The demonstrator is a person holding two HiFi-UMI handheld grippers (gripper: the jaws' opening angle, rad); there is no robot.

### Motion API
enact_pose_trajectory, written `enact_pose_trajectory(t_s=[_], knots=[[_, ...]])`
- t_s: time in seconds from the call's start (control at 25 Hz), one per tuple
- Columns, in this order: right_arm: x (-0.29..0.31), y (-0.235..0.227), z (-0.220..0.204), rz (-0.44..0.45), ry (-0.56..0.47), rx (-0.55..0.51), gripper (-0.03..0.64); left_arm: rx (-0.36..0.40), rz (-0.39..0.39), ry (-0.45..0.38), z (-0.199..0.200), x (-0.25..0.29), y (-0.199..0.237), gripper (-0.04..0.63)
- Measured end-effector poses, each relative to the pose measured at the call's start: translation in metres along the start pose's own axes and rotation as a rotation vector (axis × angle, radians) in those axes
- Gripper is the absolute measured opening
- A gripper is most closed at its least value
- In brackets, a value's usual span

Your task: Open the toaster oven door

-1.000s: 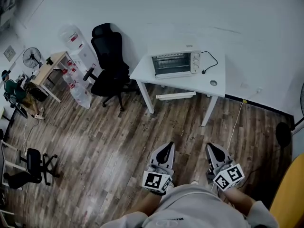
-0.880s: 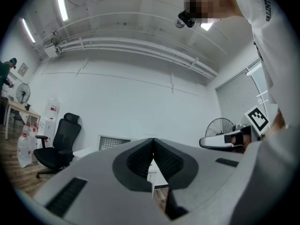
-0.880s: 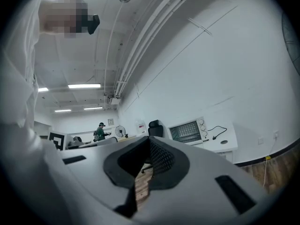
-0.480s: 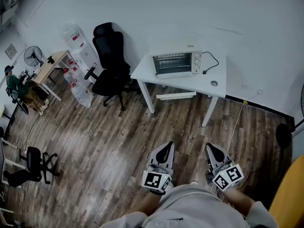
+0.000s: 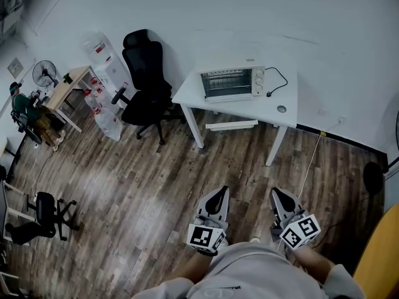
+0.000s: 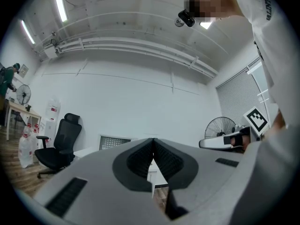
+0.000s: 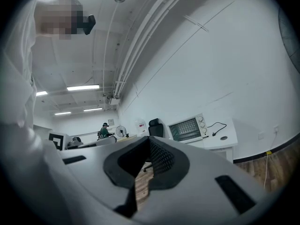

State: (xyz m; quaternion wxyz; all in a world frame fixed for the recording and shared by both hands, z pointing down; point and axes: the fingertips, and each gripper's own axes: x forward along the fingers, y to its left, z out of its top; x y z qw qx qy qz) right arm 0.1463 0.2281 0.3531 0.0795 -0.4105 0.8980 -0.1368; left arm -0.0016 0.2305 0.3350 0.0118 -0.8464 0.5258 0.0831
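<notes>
Head view: left gripper (image 5: 219, 191) and right gripper (image 5: 277, 194) are held low and near, close to the person's body, over the wood floor (image 5: 156, 185). Both are pointed far, toward the table (image 5: 283, 114). The oven (image 5: 230, 83) is set on the table's far left part by the wall, well apart from both grippers. Its door is seen shut. A cord (image 5: 277, 80) lies right of the oven. A black chair (image 5: 144, 80) stands left of the table.

Left gripper view: jaws are seen closed tip to tip, with nothing between. The oven front is seen far off, just left of the tips, with the chair further left.

Right gripper view: jaws are pressed together and empty. The oven is seen far off, right of the tips, on the table.
</notes>
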Motion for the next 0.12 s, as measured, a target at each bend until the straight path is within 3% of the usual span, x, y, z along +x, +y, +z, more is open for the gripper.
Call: enact_pose_trajectory(t_s=[0.12], knots=[[-0.0008,0.0006,0.0006,-0.004,0.0,0.008,0.015,-0.009,-0.001,-0.001,0.0001,-0.0011,-0.001,0.008]])
